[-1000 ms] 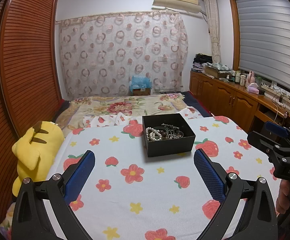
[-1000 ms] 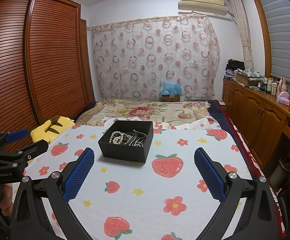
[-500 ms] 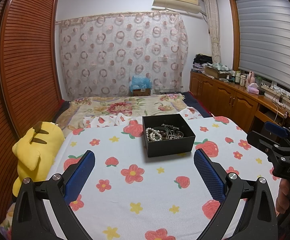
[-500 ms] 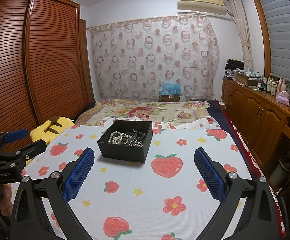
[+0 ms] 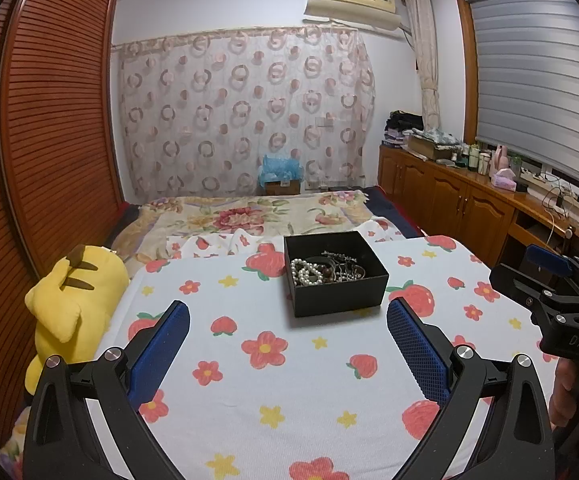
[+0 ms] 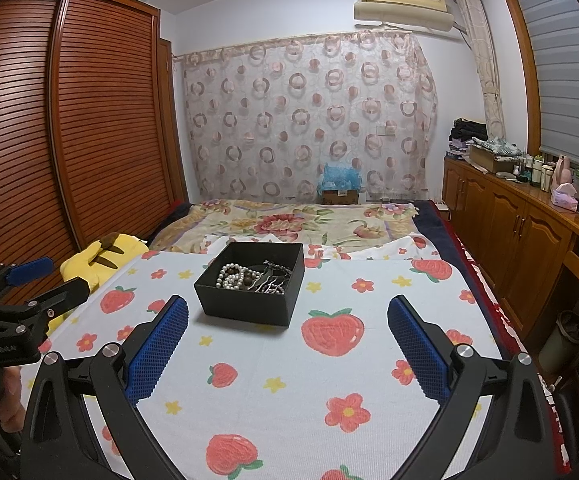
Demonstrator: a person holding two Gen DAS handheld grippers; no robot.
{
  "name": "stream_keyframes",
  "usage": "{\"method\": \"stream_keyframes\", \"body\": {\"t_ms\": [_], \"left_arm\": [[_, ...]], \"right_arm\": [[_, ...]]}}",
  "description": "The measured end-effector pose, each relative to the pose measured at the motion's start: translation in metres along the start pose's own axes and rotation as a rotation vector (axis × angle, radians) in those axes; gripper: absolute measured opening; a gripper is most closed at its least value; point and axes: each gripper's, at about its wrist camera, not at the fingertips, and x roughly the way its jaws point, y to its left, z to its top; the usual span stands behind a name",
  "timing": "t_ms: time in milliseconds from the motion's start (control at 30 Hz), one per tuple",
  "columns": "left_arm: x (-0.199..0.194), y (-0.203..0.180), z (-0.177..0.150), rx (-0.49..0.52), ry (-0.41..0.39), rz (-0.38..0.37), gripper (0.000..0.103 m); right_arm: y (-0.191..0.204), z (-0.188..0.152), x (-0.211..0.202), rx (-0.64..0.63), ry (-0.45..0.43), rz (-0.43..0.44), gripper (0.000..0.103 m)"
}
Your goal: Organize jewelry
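A black open box (image 5: pixel 335 276) (image 6: pixel 251 286) sits on a strawberry-and-flower cloth (image 5: pixel 289 376) (image 6: pixel 289 380). Inside it lie a pearl strand (image 5: pixel 305 270) (image 6: pixel 231 276), dark beads and silver pieces (image 5: pixel 343 266) (image 6: pixel 273 280) in a tangle. My left gripper (image 5: pixel 287 322) is open and empty, short of the box and above the cloth; it also shows at the left of the right wrist view (image 6: pixel 29 284). My right gripper (image 6: pixel 288 322) is open and empty, short of the box; it also shows at the right of the left wrist view (image 5: pixel 545 276).
A yellow plush toy (image 5: pixel 71 300) (image 6: pixel 103 256) lies at the cloth's left edge. A floral bedspread (image 5: pixel 257 212) lies beyond the box. A slatted wardrobe (image 6: pixel 61 128) stands left, and wooden cabinets (image 6: pixel 529 232) with bottles stand right.
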Motion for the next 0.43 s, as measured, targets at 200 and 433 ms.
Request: {"method": "stream_keyframes", "body": {"t_ms": [200,433], "left_arm": [[0.0001,-0.0004,0.0002,-0.001,-0.001,0.0,0.095],[0.0002,-0.0003,-0.0006,-0.001,-0.002,0.001,0.095]], "right_arm": [[-0.0001,-0.0003,0.0001,0.0,0.0,0.001,0.101],[-0.0001,-0.0006,0.0002,0.0,0.0,0.0,0.101]]}}
